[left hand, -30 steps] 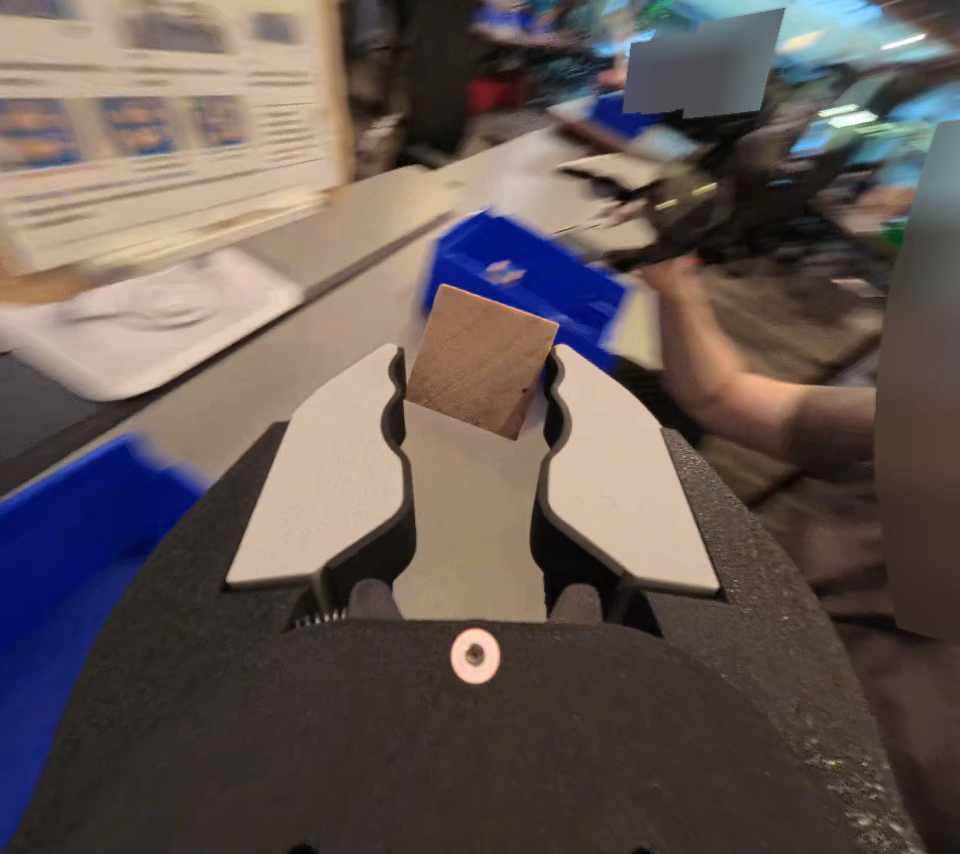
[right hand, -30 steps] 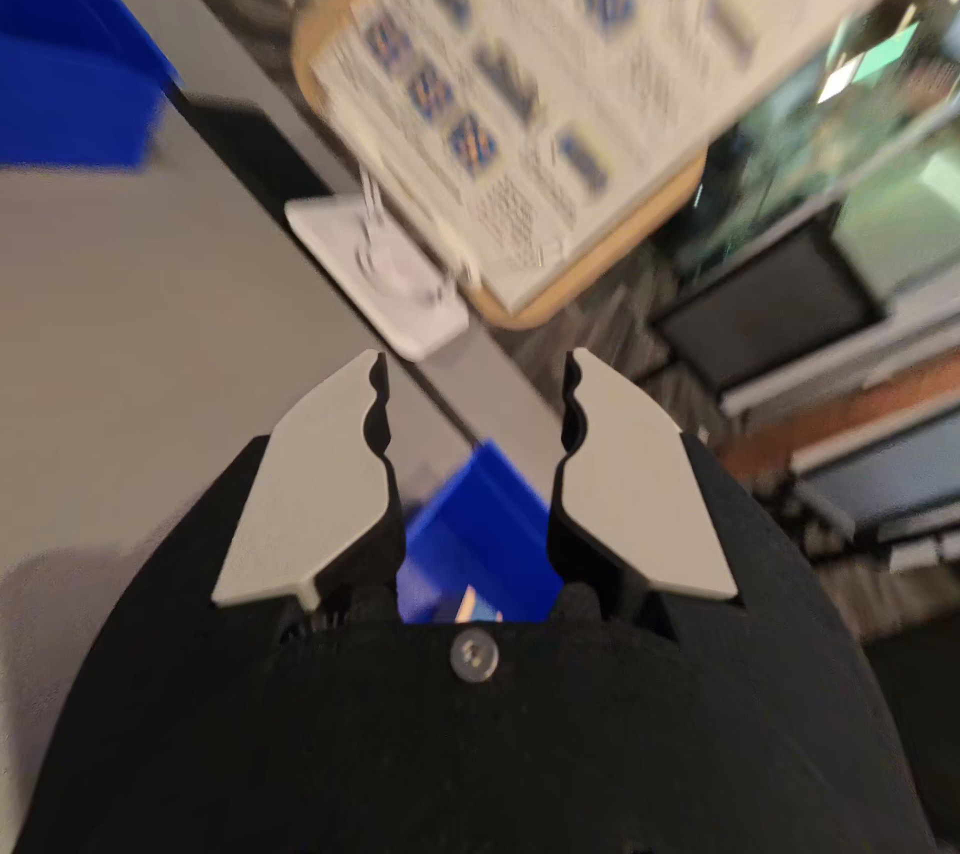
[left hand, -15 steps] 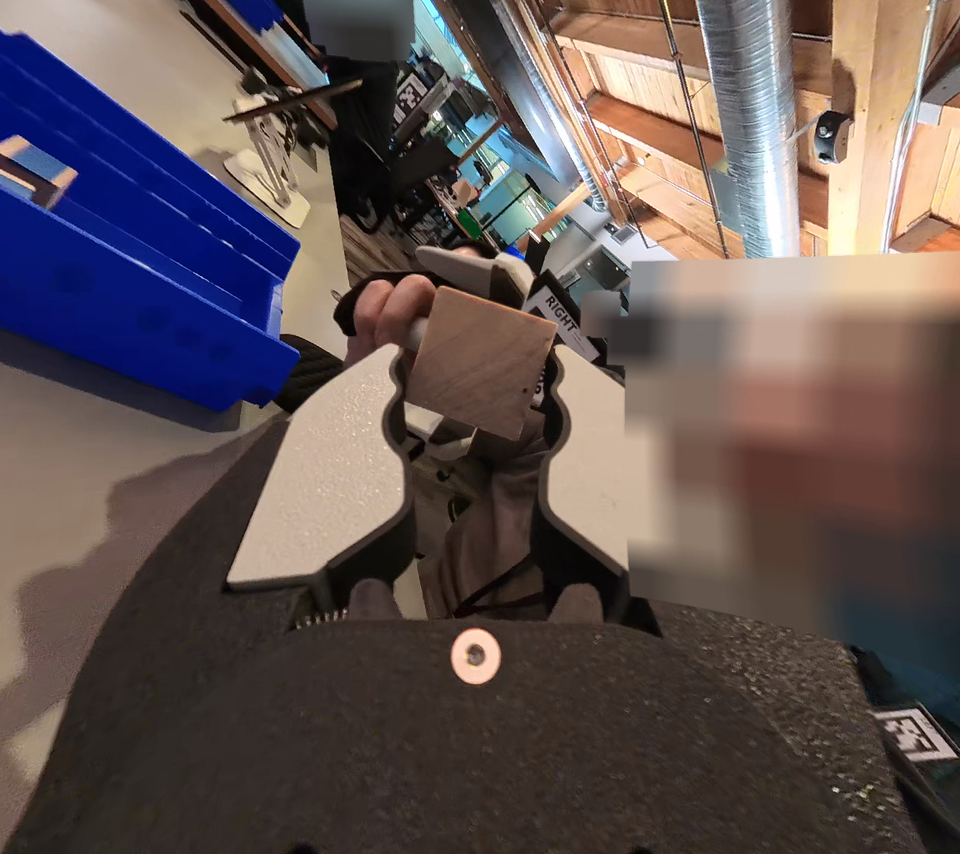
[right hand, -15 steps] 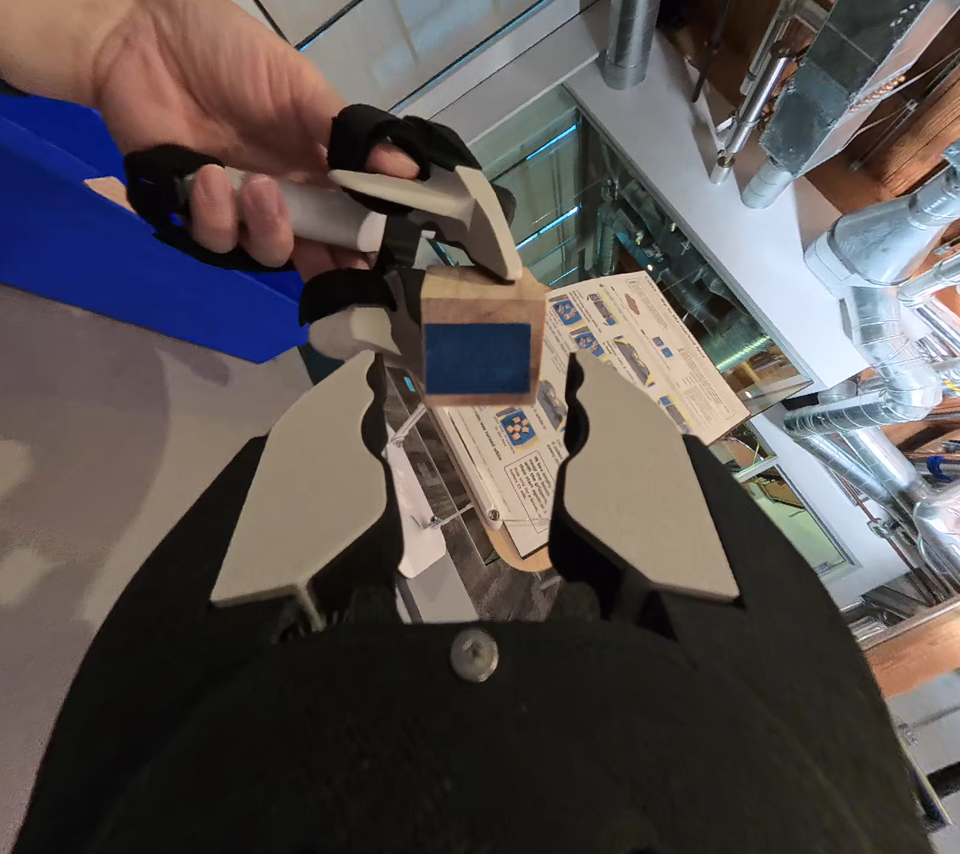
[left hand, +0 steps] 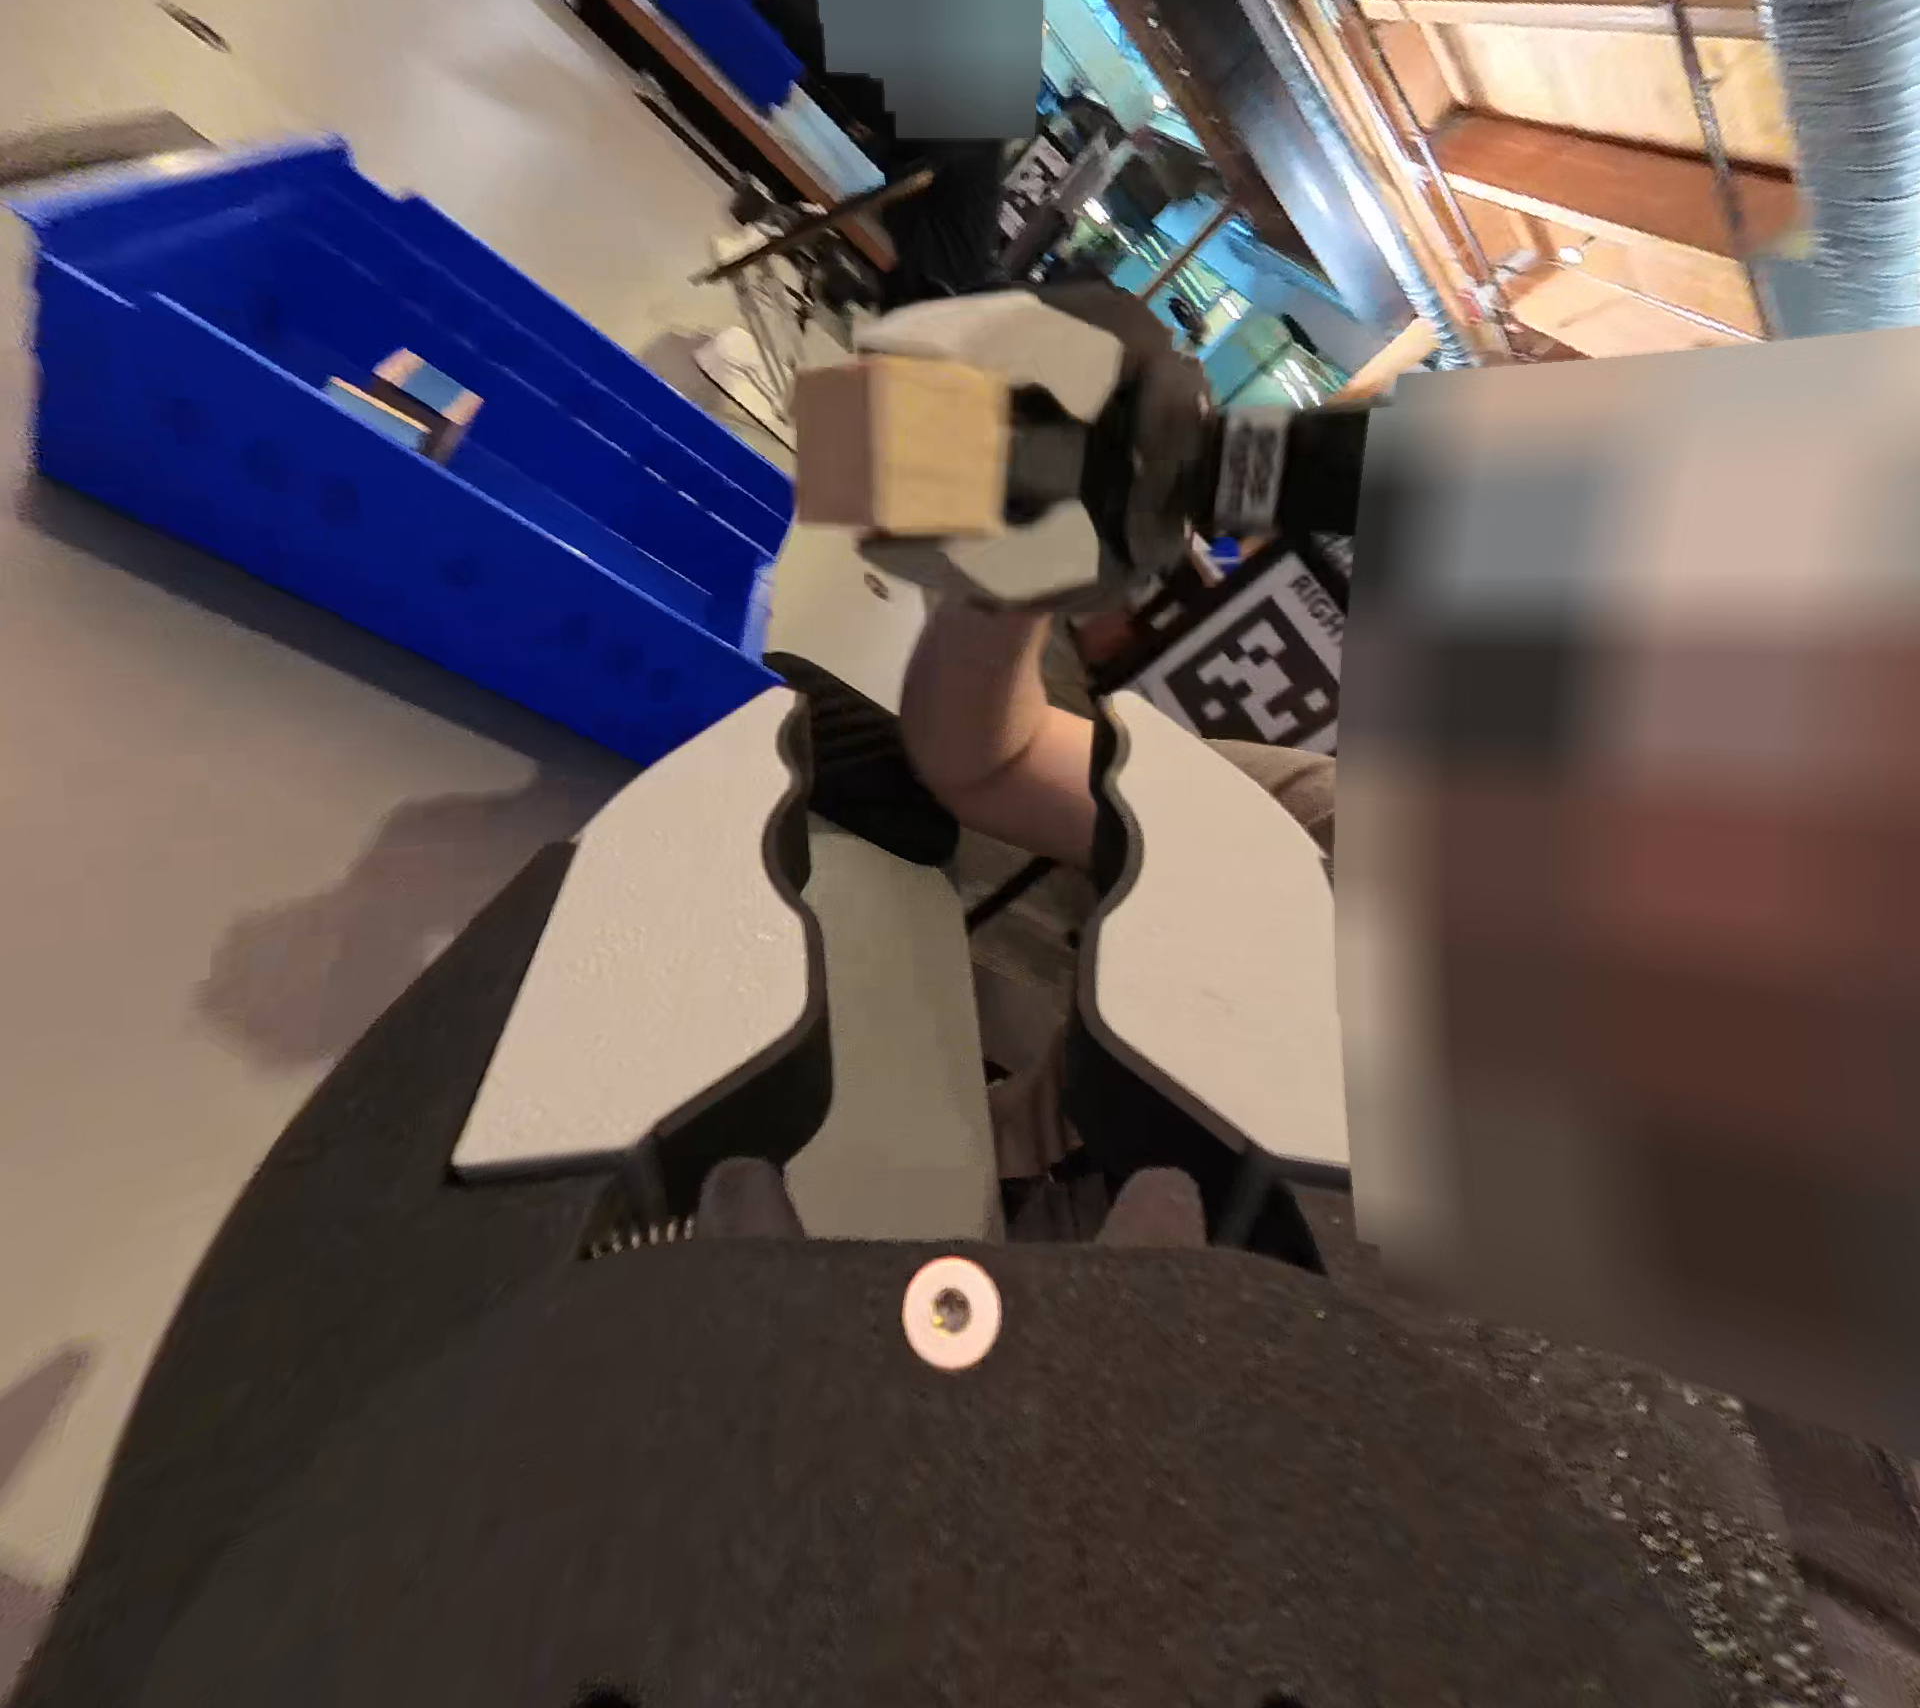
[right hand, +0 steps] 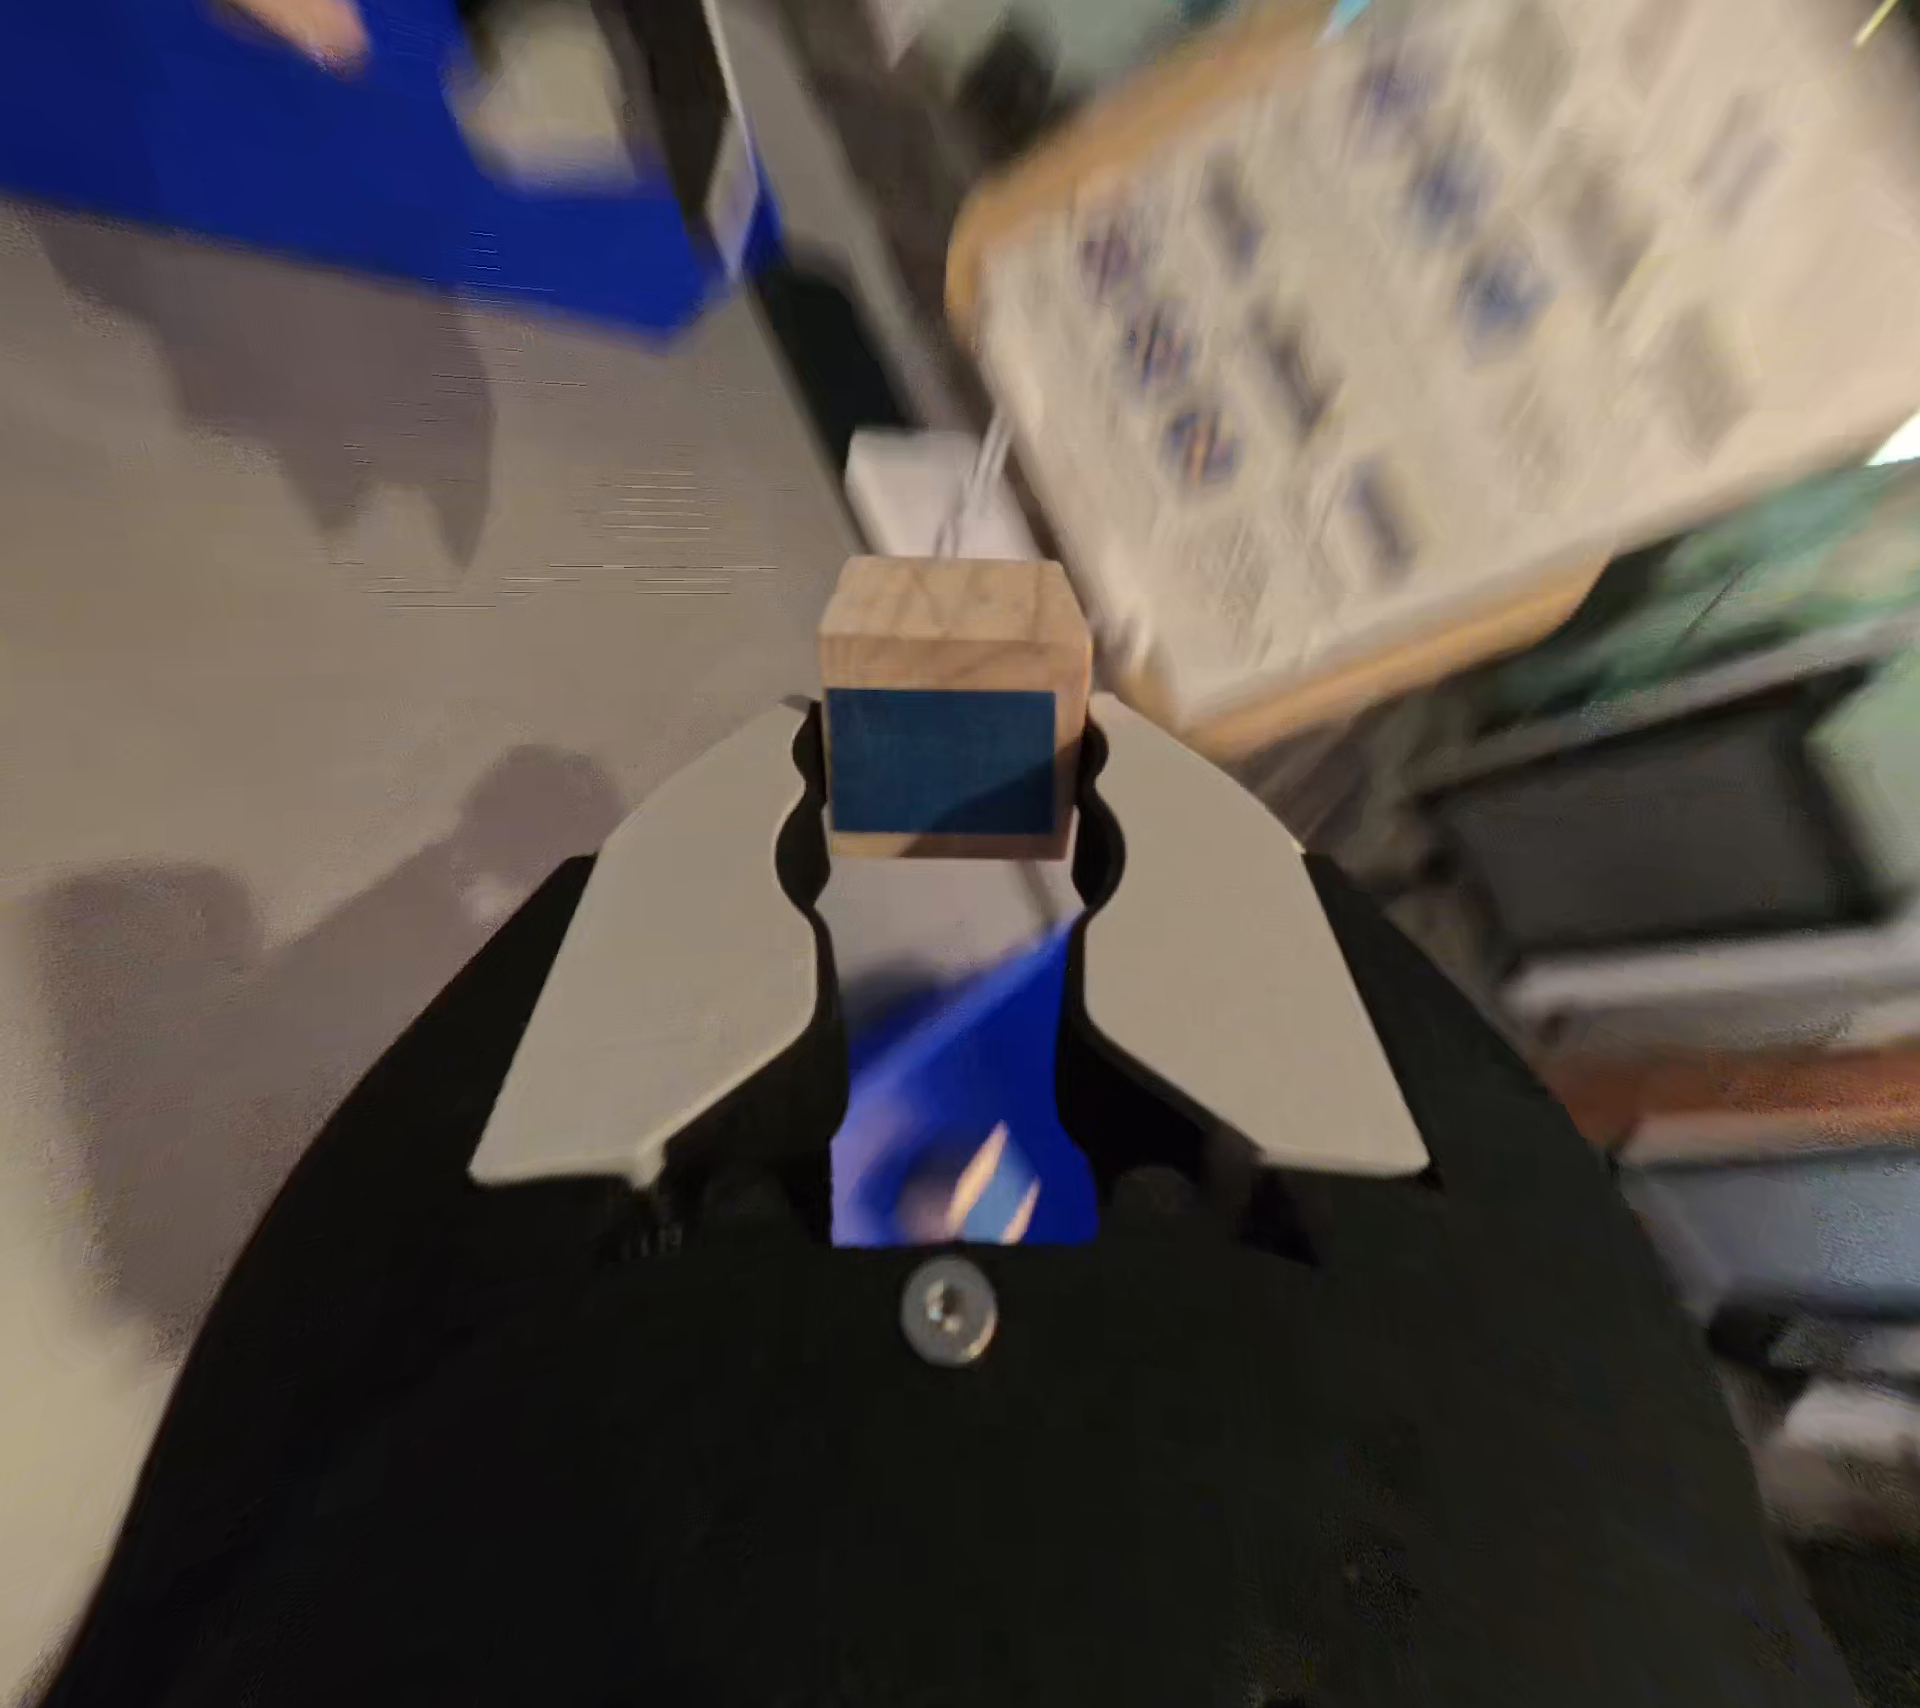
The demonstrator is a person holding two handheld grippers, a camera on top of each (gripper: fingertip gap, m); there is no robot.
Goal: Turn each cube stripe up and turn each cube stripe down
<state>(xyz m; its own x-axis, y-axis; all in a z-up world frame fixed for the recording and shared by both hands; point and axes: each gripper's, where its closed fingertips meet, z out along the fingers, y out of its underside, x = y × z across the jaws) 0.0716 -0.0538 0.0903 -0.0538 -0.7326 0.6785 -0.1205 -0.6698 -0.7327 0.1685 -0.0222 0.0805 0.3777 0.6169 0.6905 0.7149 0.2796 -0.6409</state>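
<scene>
My right gripper point(right hand: 943, 775) was clamped on the wooden cube point(right hand: 951, 723), its fingertips pressing the cube's two sides. The blue stripe face point(right hand: 940, 759) was turned back toward my wrist camera, with bare wood above it. From my left wrist view the same cube point(left hand: 899, 448) sat at about 12 o'clock, held in the air between the right gripper's grey fingers point(left hand: 1013, 354), only plain wood showing on that side. My left gripper point(left hand: 945, 754) was spread apart and held nothing. At 10 o'clock in that view a blue bin point(left hand: 260, 505) rested on the grey tabletop point(left hand: 208, 775), with another cube point(left hand: 410, 401) lying inside it. In the right wrist view everything beyond the cube was blurred; an instruction board point(right hand: 1455, 287) stood at 2 o'clock.
</scene>
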